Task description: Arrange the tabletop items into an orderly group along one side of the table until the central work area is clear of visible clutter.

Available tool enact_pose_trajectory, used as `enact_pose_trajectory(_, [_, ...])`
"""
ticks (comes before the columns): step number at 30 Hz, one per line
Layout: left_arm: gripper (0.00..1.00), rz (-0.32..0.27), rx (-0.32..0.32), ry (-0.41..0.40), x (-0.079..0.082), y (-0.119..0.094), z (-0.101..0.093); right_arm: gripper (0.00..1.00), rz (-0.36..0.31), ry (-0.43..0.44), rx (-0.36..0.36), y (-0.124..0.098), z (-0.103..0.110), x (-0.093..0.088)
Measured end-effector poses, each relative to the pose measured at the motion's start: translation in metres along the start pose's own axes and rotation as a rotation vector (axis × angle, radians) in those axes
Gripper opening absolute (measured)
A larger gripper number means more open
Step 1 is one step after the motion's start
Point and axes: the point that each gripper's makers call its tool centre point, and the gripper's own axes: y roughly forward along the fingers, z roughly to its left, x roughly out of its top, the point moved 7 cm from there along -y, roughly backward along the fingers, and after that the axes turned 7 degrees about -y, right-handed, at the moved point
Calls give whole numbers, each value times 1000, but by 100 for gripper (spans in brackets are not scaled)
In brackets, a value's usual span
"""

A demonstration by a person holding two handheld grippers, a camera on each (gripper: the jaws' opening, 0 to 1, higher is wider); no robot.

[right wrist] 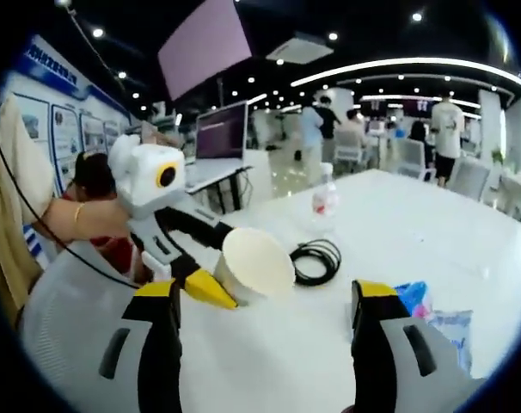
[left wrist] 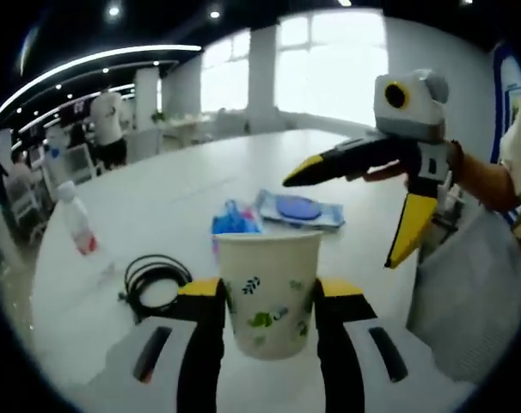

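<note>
Two grippers are at work over a white table [left wrist: 269, 163], and the paper cup [left wrist: 269, 292] makes the handiest landmark. In the left gripper view, the left gripper [left wrist: 269, 301] is clamped on that cup, one yellow-and-black jaw pressed against each side of it; the cup stands upright, white with small green leaf prints, and looks lifted off the tabletop. Just beyond the cup lies a blue crumpled wrapper [left wrist: 235, 219], and touching that, a little farther and to the cup's right, a flat pack of wet wipes [left wrist: 302, 209] with a round blue lid. A coiled black cable [left wrist: 153, 280] lies on the table just to the cup's left. Farther left and well apart from the cup stands a small white bottle [left wrist: 76, 219] with a red label. The right gripper [left wrist: 346, 211] hangs above and to the right of the cup, held by a person's hand [left wrist: 383, 170], its jaws spread wide with nothing between them.

In the right gripper view, that gripper [right wrist: 265, 314] is spread apart and grasps nothing; the cup [right wrist: 256, 262] shows its open mouth ahead, held by the left gripper [right wrist: 217, 258], with the cable [right wrist: 316, 258] just behind it and the bottle [right wrist: 325, 200] beyond that.
</note>
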Motion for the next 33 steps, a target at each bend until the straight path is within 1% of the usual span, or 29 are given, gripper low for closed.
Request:
enact_pose_trajectory(3, [38,-39,29,-10,5,-2,4,94,-9,9,-22,-2,-3,0])
enact_pose_trajectory(4, [38,-57,43,-13,7,-3,6,96,-13,12,-36,-3,-5,1])
enact_pose_trajectory(5, [38,-59,44,-12,8,-3,6,97,-13,11,-38,-4,-5,1])
enact_pose_trajectory(7, [38,-86,56,-19,11,-5,7,99,-17,24,-50,-6,-8,1])
enact_pose_trajectory(12, [38,-120,74,-28,15,-7,12,99,-19,30,-58,-9,-10,0])
enact_pose_trajectory(14, [38,-120,73,-27,17,-6,12,99,-21,31,-55,-9,-10,-1])
enact_pose_trajectory(19, [38,-143,91,-21,22,-5,16,100,-18,49,-57,-12,-12,-5])
enact_pose_trajectory(22, [38,-190,96,-34,30,-7,19,100,-37,40,-63,-14,-13,-7])
enact_pose_trajectory(25, [38,-221,115,-30,35,-8,22,100,-33,72,-55,-16,-14,-11])
enact_pose_trajectory(27, [38,-239,135,-30,38,-9,25,100,-21,75,-62,-17,-16,-15])
enact_pose_trajectory(30, [38,-275,139,-47,45,-10,27,100,-15,86,-69,-17,-18,-19])
enact_pose_trajectory(31, [38,-275,141,-48,46,-10,29,100,-14,89,-69,-17,-18,-19])
enact_pose_trajectory(33, [38,-294,163,-45,48,-10,33,100,-12,91,-71,-18,-18,-20])
